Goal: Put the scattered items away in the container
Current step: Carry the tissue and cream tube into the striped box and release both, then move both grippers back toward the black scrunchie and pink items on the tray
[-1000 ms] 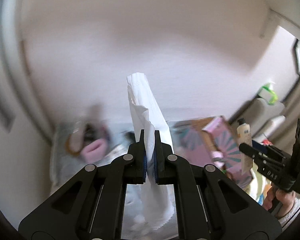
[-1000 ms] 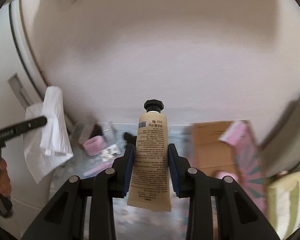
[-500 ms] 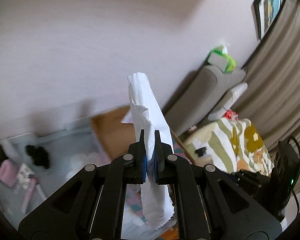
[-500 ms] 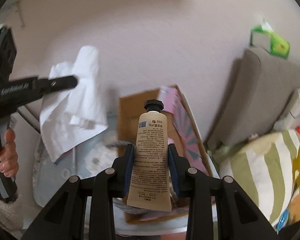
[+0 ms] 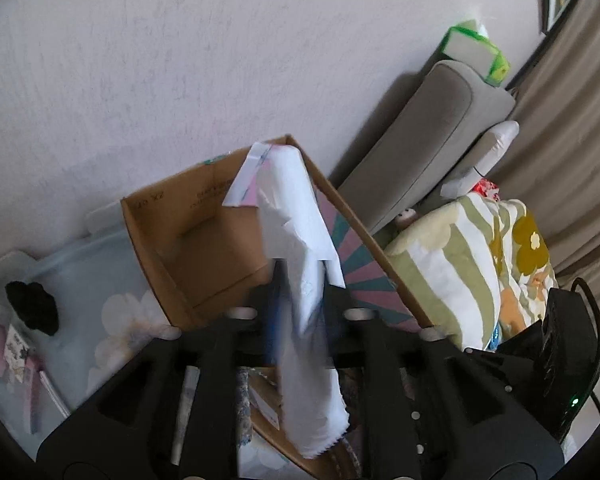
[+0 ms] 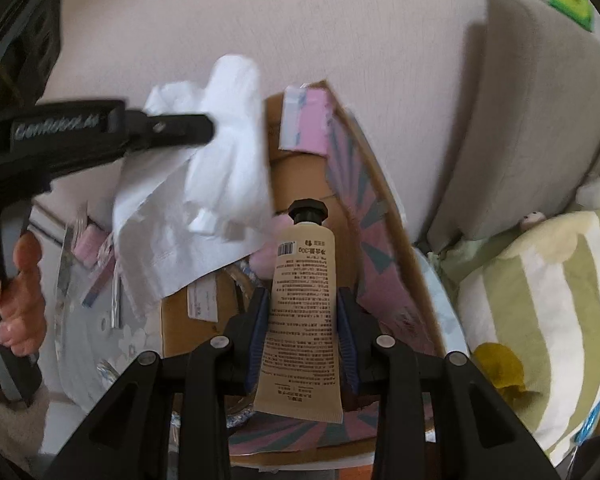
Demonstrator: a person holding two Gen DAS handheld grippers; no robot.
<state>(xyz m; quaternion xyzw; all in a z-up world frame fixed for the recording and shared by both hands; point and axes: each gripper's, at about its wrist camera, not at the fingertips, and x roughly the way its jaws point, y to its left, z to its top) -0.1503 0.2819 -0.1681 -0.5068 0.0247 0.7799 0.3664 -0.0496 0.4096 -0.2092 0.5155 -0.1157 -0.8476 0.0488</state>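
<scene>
Both hand-held grippers tilt steeply down over the open cardboard box [image 5: 204,240]. The left hand-held gripper [image 5: 300,312] has just been opening: its jaws now stand apart on either side of the white tissue [image 5: 300,248], which hangs blurred in the gap above the box; whether the pads touch it cannot be told. In the right wrist view a bare hand [image 6: 18,292] clasps that gripper's handle at the left edge, and the tissue droops from its tip over the box's near-left rim. The right hand-held gripper [image 6: 304,336] is closed on the cream tube [image 6: 304,312], black cap pointing away, directly over the box interior. A second ago both grippers faced the wall, with the box low and off to the right, and the tissue was pinched tight. Since then the box has swung to the centre of both views, and the striped cushion [image 6: 540,320] and grey sofa back [image 6: 532,120] have come in on the right.
</scene>
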